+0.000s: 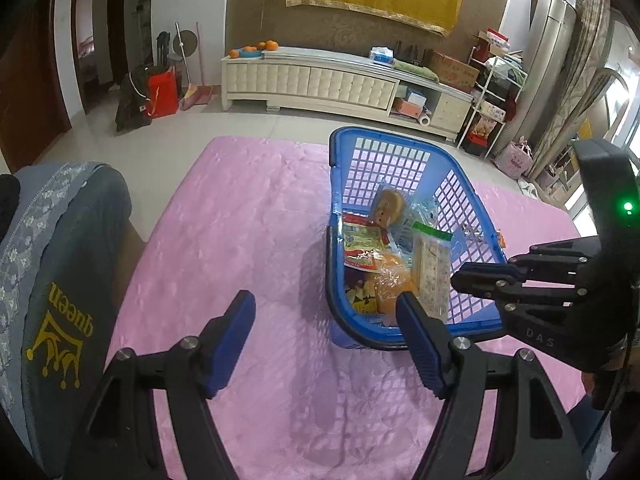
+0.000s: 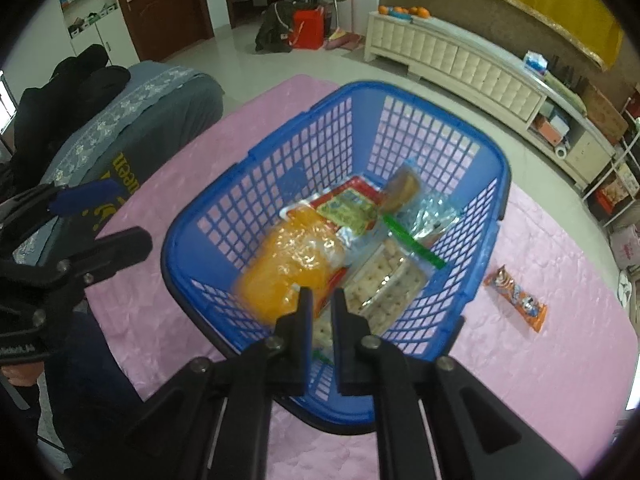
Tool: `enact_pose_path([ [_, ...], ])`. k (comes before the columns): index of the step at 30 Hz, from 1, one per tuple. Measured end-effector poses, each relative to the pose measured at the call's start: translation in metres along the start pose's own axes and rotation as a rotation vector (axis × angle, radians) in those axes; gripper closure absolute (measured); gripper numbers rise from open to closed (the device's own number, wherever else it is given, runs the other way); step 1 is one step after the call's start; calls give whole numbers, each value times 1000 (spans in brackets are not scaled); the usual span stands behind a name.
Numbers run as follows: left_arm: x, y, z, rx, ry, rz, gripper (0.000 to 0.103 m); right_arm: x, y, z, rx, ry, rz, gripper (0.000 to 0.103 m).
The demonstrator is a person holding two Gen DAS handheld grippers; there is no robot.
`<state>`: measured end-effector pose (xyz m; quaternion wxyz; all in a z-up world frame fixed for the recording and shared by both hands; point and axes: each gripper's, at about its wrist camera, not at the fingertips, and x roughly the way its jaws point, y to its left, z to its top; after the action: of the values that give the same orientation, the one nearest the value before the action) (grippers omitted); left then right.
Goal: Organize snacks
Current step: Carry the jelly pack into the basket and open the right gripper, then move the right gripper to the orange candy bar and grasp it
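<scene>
Hanging over the near end of the blue basket, the right gripper points steeply down into it with its jaws almost together, a thin slit between them and nothing clamped in that slit. Seen from the left wrist view, this same gripper reaches in from the right side across the basket's rim, fingers pressed close.

The left gripper is tilted down toward the pink cloth on the table, just beside the basket's left wall. Its blue-padded fingers stand wide apart and hold nothing; the right one overlaps the basket's near corner in the view, and whether it touches cannot be told.

Inside the basket lie the snacks: an orange packet in clear wrap, a cracker pack with a green strip, a red-and-green pouch, a round brown pastry and a crinkled clear bag. One orange snack bar lies alone on the pink cloth, apart from the basket on its right side.

A grey cushion with yellow lettering sits at the table's left edge.
</scene>
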<state>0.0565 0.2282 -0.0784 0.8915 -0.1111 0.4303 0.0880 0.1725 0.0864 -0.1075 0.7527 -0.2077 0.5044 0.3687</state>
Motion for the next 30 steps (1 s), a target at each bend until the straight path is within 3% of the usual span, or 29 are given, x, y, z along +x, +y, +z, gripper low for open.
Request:
enact_pose_path([
  [6,-5,-5,-2,9,-8,-6,32,-1,-6,-4,31,14,-14,91],
  [12,-13,-18,2,29,-15,-10,32,-31,-16,-16,61,-36,-4,88],
  [18,-26,-49,12,113,-39,-3,32,-61,-36,-26,102,-84,-16,81],
  [21,-32,-65,22,145,-51,-5,32,-77,-49,-30,123,-112,-30,63],
  [23,-34,-75,29,164,-58,3,25,-89,-58,-31,140,-135,-45,45],
  [24,-34,-80,32,171,-64,9,20,-93,-62,-32,148,-144,-45,42],
  [30,-25,-99,54,190,-39,-5,19,-118,-88,-26,147,-199,-96,22],
])
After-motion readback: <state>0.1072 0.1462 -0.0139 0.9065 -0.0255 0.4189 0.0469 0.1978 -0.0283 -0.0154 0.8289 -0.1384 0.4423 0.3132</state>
